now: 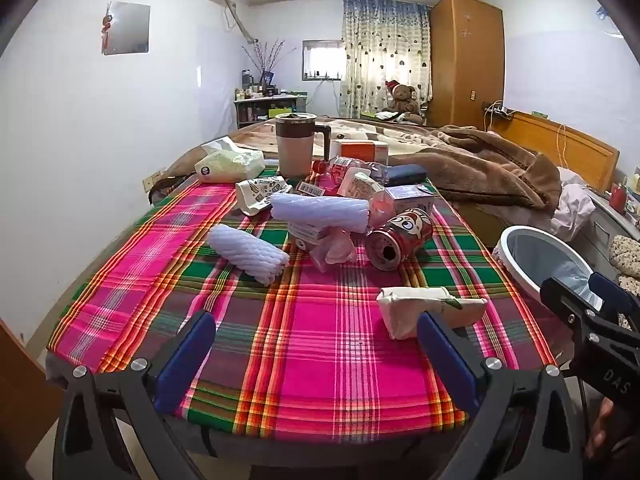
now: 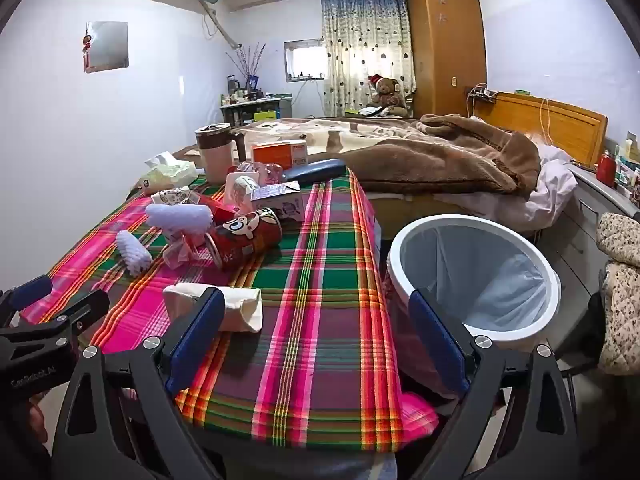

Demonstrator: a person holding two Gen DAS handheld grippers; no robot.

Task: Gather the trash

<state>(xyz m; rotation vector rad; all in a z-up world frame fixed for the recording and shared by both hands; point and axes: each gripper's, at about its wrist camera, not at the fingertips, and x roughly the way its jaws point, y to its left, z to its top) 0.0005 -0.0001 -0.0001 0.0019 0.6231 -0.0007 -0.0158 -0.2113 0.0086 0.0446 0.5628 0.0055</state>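
Trash lies on a plaid tablecloth (image 1: 312, 320): a crumpled white paper pack (image 1: 424, 306) nearest me, a red can (image 1: 400, 236) on its side, two white foam sleeves (image 1: 248, 252), pink wrappers (image 1: 332, 246) and small cartons (image 1: 360, 186). A white bin (image 2: 476, 272) with a liner stands to the right of the table. My left gripper (image 1: 316, 354) is open and empty over the table's near edge. My right gripper (image 2: 316, 334) is open and empty, between the paper pack (image 2: 236, 306) and the bin. The can also shows in the right wrist view (image 2: 248, 238).
A mug (image 1: 294, 144), tissue pack (image 1: 230, 164), orange box (image 1: 360, 150) and dark case (image 1: 404, 174) sit at the table's far end. A bed with a brown blanket (image 2: 432, 156) lies behind. A cabinet (image 2: 592, 208) stands at the right.
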